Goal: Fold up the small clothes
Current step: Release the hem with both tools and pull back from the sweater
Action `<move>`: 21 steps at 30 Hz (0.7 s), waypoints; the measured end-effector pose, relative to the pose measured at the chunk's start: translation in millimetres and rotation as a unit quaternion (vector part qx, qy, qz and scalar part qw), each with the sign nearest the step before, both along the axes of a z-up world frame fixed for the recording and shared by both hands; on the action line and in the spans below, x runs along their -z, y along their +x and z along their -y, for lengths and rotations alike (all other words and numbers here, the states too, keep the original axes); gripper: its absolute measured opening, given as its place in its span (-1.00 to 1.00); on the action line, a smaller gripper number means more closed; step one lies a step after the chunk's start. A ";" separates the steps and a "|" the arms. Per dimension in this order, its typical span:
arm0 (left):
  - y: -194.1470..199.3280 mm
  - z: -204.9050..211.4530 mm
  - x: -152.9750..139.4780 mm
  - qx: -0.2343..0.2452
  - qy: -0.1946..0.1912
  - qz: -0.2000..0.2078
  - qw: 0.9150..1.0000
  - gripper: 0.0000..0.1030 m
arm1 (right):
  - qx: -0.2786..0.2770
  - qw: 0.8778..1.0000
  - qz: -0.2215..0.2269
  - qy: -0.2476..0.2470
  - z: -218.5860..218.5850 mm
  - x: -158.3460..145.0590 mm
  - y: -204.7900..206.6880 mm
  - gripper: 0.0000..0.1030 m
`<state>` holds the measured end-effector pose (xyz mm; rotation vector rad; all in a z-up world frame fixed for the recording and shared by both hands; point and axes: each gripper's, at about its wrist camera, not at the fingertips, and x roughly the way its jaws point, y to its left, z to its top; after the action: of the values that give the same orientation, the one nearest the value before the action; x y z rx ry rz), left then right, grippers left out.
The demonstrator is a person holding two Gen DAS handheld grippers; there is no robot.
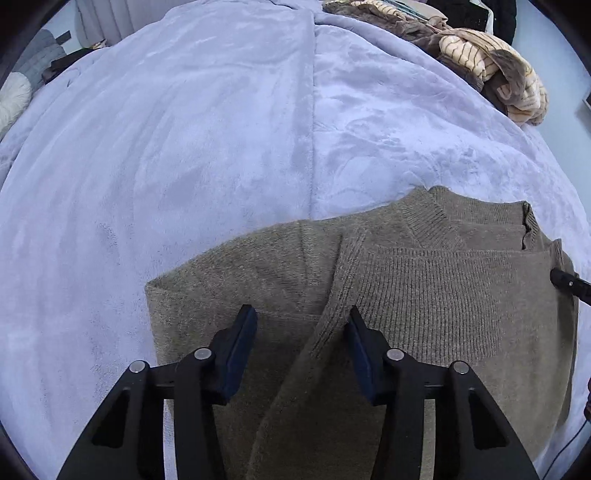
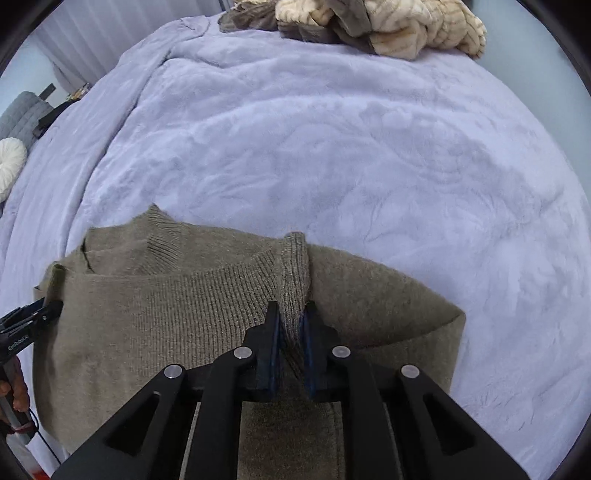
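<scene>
Black linkage arms of the left gripper (image 1: pixel 301 325) fill the bottom of the left wrist view, its jaws standing apart over a brown knitted sweater (image 1: pixel 406 288), with a folded ribbed sleeve (image 1: pixel 332 314) running diagonally between the blue pads without being pressed by them. On the other side, the right gripper (image 2: pixel 291 321) has its jaws clamped on a raised ridge of the ribbed sleeve (image 2: pixel 293 273), the knit pinched up between the pads. The sweater (image 2: pixel 166 314) lies partly folded on a bed covered with a lavender plush blanket (image 2: pixel 332 147), collar pointing away from the cameras, at the near edge of the bed. Well apart, at the far edge, sits a heap of cream-and-brown clothes (image 2: pixel 388 26).
</scene>
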<state>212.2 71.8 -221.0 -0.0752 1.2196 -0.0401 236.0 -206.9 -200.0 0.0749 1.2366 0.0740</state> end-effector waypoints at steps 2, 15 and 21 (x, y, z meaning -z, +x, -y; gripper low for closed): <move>-1.7 -4.5 -5.1 0.003 0.000 0.005 1.000 -0.41 | 0.018 1.000 0.006 0.019 8.6 1.5 -5.7 -0.72; -51.6 -50.8 -45.5 -0.053 0.021 -0.004 0.998 -0.51 | 0.084 0.994 -0.003 0.076 50.8 -44.9 -85.9 -0.56; -102.7 -17.5 -32.8 -0.004 0.007 -0.045 0.999 -0.26 | 0.083 0.991 -0.034 0.104 25.2 -29.9 -145.0 -0.56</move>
<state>109.5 89.4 -188.2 -0.0695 1.3103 -0.0212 91.0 -232.1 -170.0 0.3632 1.2843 0.0564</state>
